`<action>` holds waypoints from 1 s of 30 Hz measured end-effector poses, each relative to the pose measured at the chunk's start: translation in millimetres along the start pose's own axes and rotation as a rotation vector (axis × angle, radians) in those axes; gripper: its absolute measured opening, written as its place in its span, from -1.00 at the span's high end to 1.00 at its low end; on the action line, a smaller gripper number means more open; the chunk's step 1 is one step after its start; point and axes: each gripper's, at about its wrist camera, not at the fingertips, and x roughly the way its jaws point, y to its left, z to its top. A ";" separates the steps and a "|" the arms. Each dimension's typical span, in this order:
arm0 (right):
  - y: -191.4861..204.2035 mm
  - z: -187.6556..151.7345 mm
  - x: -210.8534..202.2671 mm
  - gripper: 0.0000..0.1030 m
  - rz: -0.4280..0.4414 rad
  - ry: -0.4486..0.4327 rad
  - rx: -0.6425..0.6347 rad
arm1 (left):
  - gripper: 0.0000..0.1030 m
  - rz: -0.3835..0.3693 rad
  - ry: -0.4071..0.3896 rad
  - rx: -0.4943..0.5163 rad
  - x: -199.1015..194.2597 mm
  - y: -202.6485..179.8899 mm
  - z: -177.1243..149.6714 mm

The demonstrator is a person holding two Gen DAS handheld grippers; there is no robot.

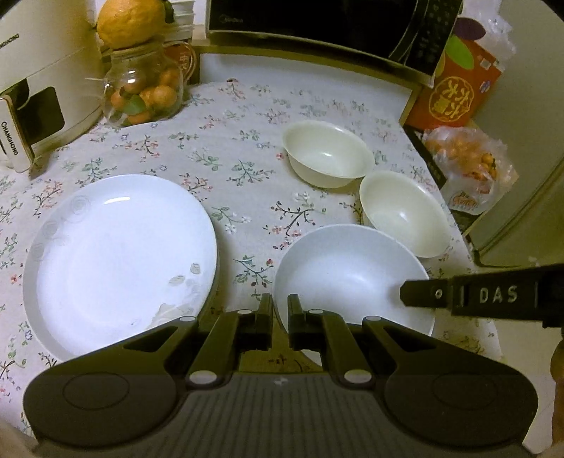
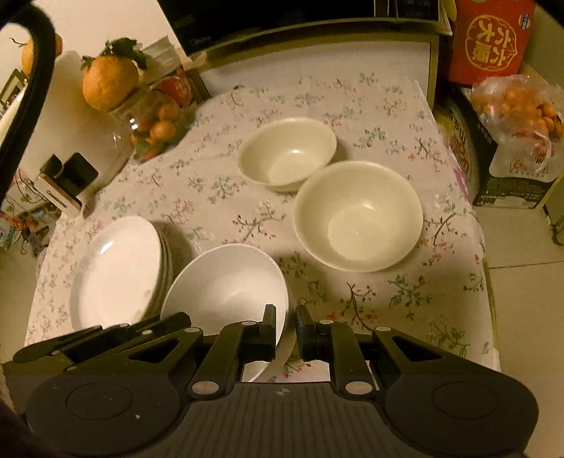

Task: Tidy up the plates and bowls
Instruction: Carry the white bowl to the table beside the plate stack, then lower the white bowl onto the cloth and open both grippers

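Observation:
A stack of white plates (image 1: 120,260) lies at the left of the floral tablecloth; it also shows in the right wrist view (image 2: 116,274). A white bowl (image 1: 352,278) sits near the front, and my right gripper (image 2: 284,319) is shut on its right rim (image 2: 225,282); its finger reaches into the bowl in the left wrist view (image 1: 419,294). My left gripper (image 1: 280,306) hovers at the bowl's left rim with a narrow gap between its jaws, holding nothing. Two cream bowls (image 1: 328,151) (image 1: 405,211) stand behind; they also show in the right wrist view (image 2: 287,153) (image 2: 357,215).
A glass jar of small oranges (image 1: 144,91) and a white appliance (image 1: 38,70) stand at the back left. A microwave (image 1: 328,21) is at the back. A red box (image 1: 458,88) and a bag of oranges (image 1: 472,165) sit off the table's right edge.

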 end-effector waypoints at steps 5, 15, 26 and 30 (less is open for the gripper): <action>-4.9 -5.2 15.2 0.75 -0.021 0.050 0.004 | 0.87 0.012 0.008 0.021 8.9 -4.8 -4.0; -9.3 -7.9 21.3 0.73 -0.043 0.062 0.002 | 0.86 0.031 -0.020 0.077 12.0 -10.6 -4.9; -12.9 -7.3 22.2 0.72 -0.034 0.069 0.022 | 0.85 0.020 -0.022 0.074 13.8 -12.2 -1.2; -14.5 -6.5 23.1 0.72 -0.033 0.072 0.024 | 0.83 0.017 -0.022 0.074 14.7 -12.4 -0.5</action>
